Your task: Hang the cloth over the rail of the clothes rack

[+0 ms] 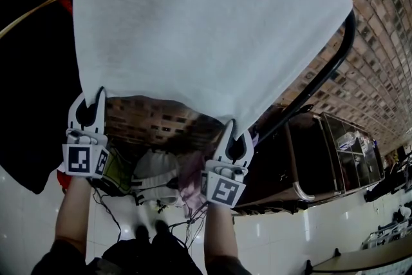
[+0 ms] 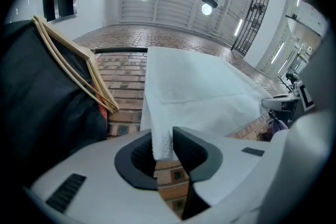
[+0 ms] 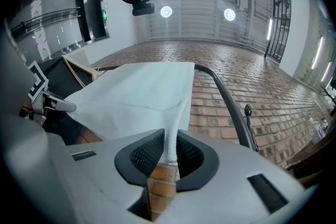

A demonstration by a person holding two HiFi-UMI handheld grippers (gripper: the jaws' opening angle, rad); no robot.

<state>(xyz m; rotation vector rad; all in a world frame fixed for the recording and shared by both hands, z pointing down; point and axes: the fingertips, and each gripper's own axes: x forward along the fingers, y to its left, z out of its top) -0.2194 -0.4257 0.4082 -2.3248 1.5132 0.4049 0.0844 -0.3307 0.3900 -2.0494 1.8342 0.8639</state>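
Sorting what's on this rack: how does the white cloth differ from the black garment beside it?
The white cloth is draped over the rail; the black garment hangs from a wooden hanger. The white cloth's lower corners sit in the left hand-held gripper and right hand-held gripper; nothing holds the black garment. Both hang side by side.

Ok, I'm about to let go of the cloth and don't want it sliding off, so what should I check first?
1. Cloth lies over the rail: ok.
2. Left gripper has a bottom corner between its pads: ok.
3. Right gripper has the other bottom corner: ok.
4. Enough cloth hangs down the far side of the rail: cannot tell, it is hidden.
5. Cloth is clear of the wooden hangers: ok, bare brick shows between them.
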